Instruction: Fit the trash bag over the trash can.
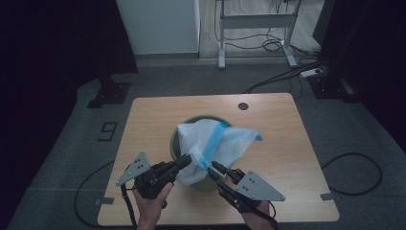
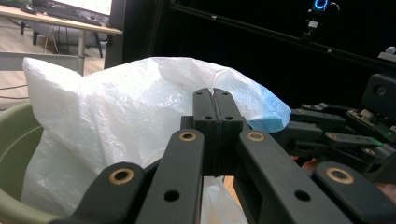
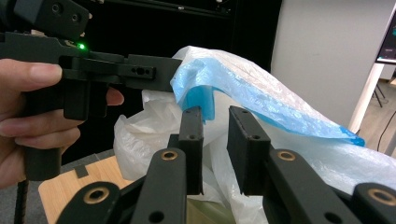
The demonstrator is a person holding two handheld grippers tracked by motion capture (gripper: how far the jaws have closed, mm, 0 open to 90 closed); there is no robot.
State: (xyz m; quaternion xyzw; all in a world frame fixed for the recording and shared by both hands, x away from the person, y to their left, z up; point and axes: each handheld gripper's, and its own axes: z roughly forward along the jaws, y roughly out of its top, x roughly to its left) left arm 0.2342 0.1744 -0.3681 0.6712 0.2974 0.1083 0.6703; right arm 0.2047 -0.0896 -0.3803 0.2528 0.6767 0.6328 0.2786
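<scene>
1. Currently the bag (image 1: 210,146) sits in the bin (image 1: 174,143), table centre.
2. Left gripper (image 1: 183,162) is clamped on the bag's near edge.
3. Right gripper (image 1: 215,167) is released, with the bag at its 12 o'clock, touching distance.

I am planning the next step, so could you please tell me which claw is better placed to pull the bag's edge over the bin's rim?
Probably the left claw: it is shut on the plastic bag at the green bin. The right claw is open, gripping nothing.
</scene>
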